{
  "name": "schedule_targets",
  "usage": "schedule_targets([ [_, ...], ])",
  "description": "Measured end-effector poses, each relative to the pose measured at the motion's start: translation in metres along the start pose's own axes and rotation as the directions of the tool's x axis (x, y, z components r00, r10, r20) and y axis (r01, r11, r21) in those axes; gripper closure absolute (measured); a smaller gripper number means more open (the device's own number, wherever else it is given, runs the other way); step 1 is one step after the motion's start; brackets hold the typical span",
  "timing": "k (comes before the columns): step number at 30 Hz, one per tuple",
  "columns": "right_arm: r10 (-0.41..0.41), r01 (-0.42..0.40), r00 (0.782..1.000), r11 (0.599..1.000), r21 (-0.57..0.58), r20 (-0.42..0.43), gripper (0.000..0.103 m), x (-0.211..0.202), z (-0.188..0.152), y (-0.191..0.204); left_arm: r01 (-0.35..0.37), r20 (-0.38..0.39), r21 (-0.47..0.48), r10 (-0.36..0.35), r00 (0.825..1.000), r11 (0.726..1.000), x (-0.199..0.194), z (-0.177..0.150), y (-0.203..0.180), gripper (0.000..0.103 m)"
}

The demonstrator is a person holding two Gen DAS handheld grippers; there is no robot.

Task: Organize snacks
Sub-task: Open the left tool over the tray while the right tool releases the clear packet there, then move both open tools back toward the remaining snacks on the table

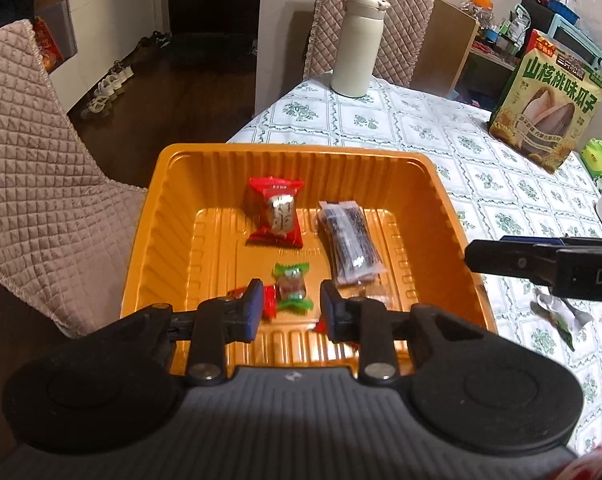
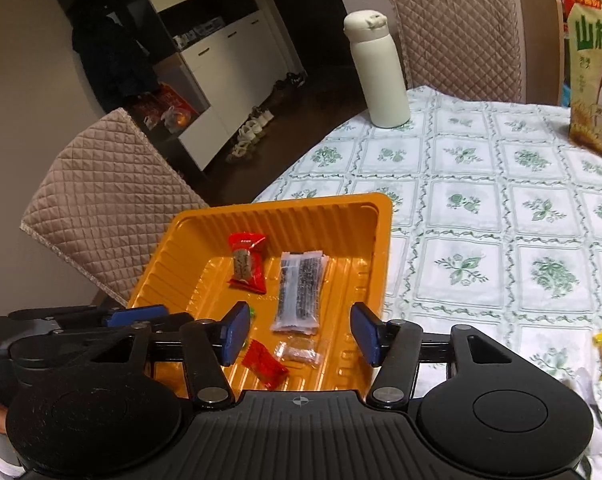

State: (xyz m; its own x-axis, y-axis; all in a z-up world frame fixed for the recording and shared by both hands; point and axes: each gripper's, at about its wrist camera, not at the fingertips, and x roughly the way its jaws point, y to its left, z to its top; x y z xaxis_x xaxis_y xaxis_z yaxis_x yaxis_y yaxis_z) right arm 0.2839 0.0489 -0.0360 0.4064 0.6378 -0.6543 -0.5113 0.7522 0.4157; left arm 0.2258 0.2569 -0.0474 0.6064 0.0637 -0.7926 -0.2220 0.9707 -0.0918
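An orange plastic tray point(image 1: 173, 216) with ribbed walls sits at the near left edge of the table. Snacks lie flat inside it. At the far side lies a red packet point(image 1: 277, 212) with a clear window. To its right lies a long see-through pack of dark sticks point(image 1: 351, 244). Nearer is a small candy in a green wrapper point(image 1: 293, 288). Nearest are a small red packet point(image 2: 267, 364) and a clear wrapper point(image 2: 299, 352).
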Motion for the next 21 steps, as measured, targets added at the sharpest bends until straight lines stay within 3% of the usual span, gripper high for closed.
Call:
schedule_targets([
  [10,-0.007,0.007,1.000,1.000,0.020,0.011,0.045,-0.033,-0.025,-0.015,0.016,0.001,0.000,-0.016,1.000,1.000,-0.030,-0.024,-0.022,0.073],
  [21,-0.050,0.051,0.999,0.996,0.071,-0.006,0.045,-0.073,-0.066,-0.046,0.064,-0.042,0.044,-0.063,0.997,0.997,-0.042,-0.055,-0.069,0.073],
])
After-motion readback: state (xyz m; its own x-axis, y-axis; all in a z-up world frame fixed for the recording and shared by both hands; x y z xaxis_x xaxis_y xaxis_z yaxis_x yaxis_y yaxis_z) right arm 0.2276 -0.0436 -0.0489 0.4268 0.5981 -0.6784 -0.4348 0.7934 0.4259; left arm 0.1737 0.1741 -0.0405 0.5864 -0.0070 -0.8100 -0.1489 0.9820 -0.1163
